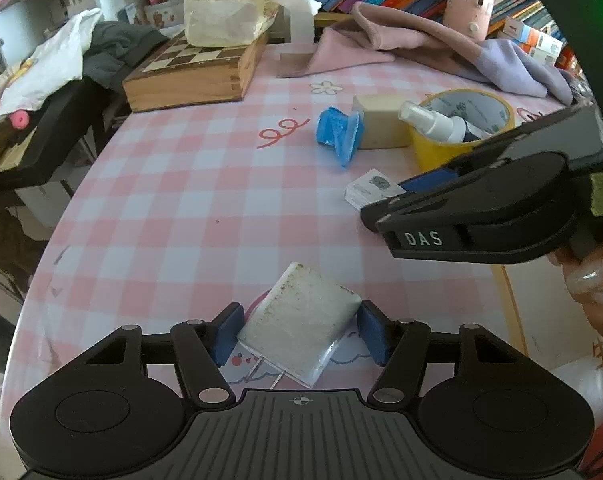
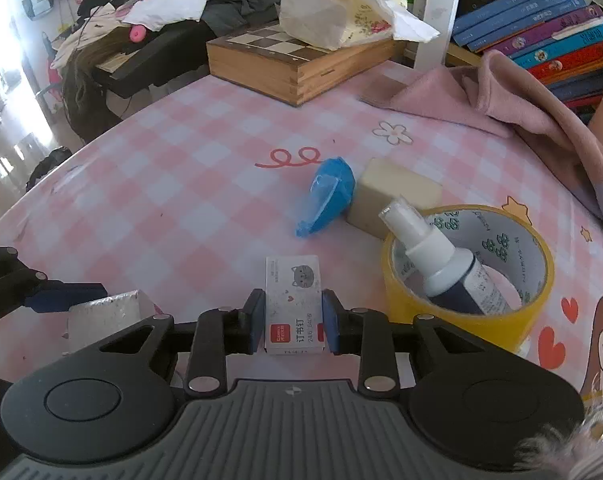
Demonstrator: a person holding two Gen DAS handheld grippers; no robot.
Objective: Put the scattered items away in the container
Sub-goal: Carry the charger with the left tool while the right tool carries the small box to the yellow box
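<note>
**Two grippers, two items gripped**

Both grippers are clamped on items low in their frames: the left gripper (image 1: pixel 299 334) on a white charger (image 1: pixel 299 328), the right gripper (image 2: pixel 294 322) on a staple box (image 2: pixel 294 304). A tape roll (image 2: pixel 467 268) holding a spray bottle (image 2: pixel 441 258) sits right of centre.

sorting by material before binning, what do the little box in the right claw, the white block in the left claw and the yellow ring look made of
Little box: printed card, matte, with crisp folded edges. White block: a hard plastic plug adapter, scuffed and speckled, with metal prongs. Yellow ring: a roll of glossy plastic tape on a printed, probably cardboard, core.
</note>
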